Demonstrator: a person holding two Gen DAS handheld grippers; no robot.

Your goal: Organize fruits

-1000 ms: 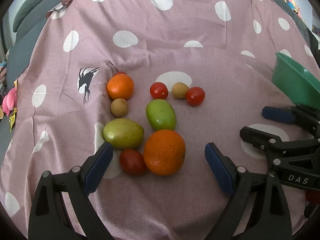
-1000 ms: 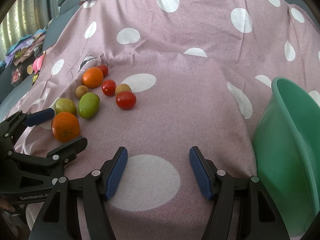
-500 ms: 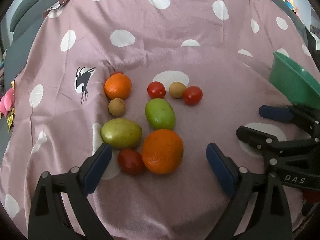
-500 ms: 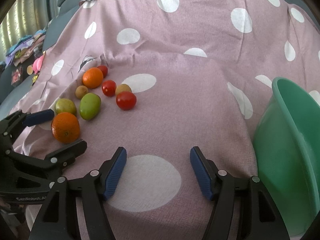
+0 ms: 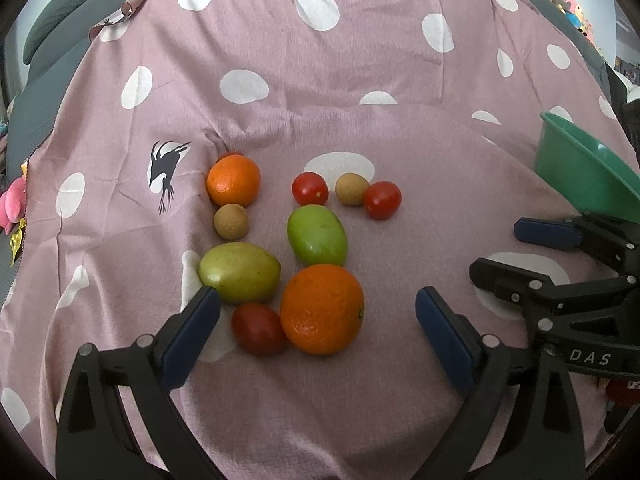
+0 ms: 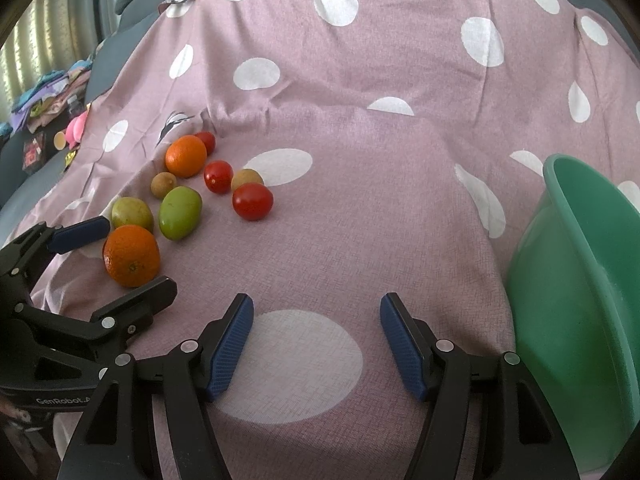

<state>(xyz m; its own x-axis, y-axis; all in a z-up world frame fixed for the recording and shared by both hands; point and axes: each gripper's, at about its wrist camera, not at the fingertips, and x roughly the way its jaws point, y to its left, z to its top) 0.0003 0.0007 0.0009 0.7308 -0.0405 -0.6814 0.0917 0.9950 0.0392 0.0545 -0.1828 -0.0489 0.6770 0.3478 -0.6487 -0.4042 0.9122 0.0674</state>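
Several fruits lie on a pink polka-dot cloth [image 5: 360,80]. A large orange [image 5: 322,309], a dark red tomato [image 5: 258,329], two green mangoes [image 5: 239,272] [image 5: 317,235], a small orange [image 5: 233,181], two brown longans [image 5: 230,221], and red tomatoes [image 5: 382,200] cluster together. My left gripper [image 5: 316,328] is open, low over the cloth, with the large orange and dark tomato between its fingers. My right gripper [image 6: 316,344] is open and empty over a white dot. A green bowl [image 6: 580,280] stands right of it.
The right gripper shows at the right in the left wrist view [image 5: 560,280], the left gripper at the left in the right wrist view [image 6: 60,300]. Grey cushions [image 5: 52,32] and toys [image 6: 76,128] lie beyond the cloth's left edge.
My left gripper has edged forward slightly toward the fruit cluster. The right gripper has barely moved. Both stay open.
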